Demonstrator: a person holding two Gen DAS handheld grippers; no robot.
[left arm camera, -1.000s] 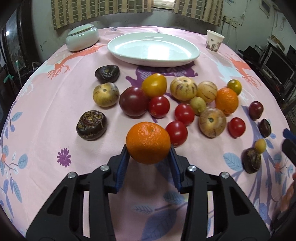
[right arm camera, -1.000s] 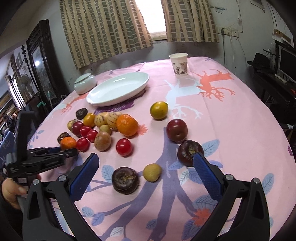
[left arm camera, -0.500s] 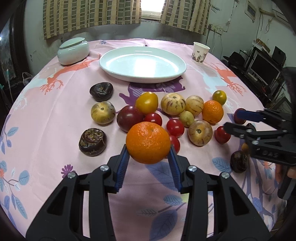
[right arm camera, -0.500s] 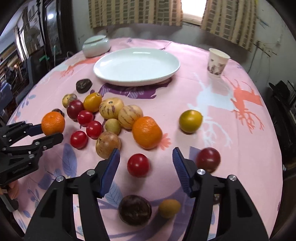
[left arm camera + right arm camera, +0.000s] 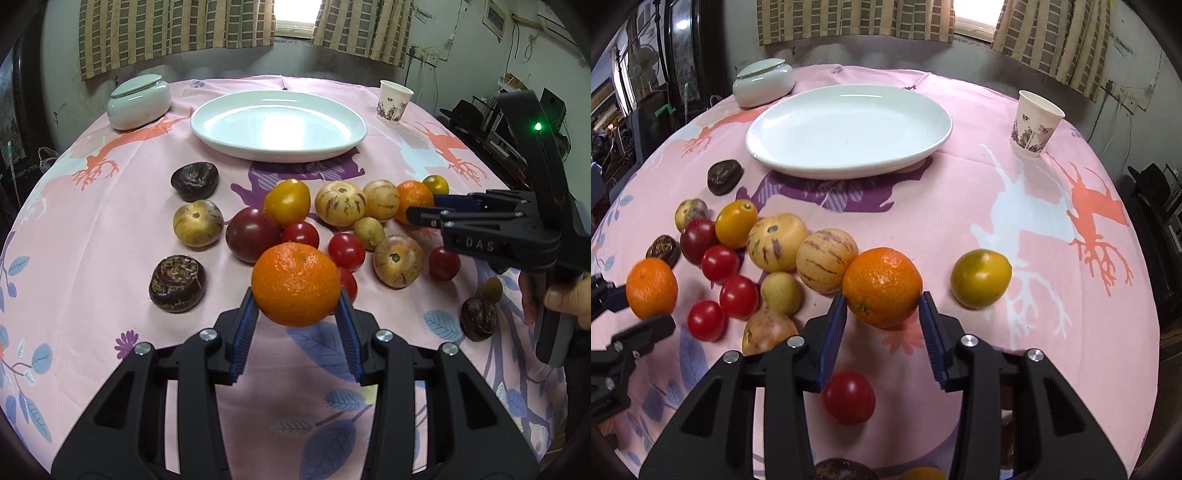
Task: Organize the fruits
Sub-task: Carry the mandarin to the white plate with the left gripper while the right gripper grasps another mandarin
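L gripper (image 5: 295, 314) bottom center of its view: jaws clamped on orange (image 5: 295, 284), held off the table (image 5: 92, 240). R gripper (image 5: 882, 325) bottom center of its view: jaws partly open, straddling 2nd orange (image 5: 882, 286); can't tell if pads touch it. That one sits on the cloth beside a striped melon (image 5: 826, 260), frame center. Red tomato (image 5: 849, 397) low, under R jaws. Fruit cluster mid-left. White plate (image 5: 849, 129) further back, upper center, nothing on it. Cup (image 5: 1036, 123) upper right, lidded jar (image 5: 762, 81) upper left.
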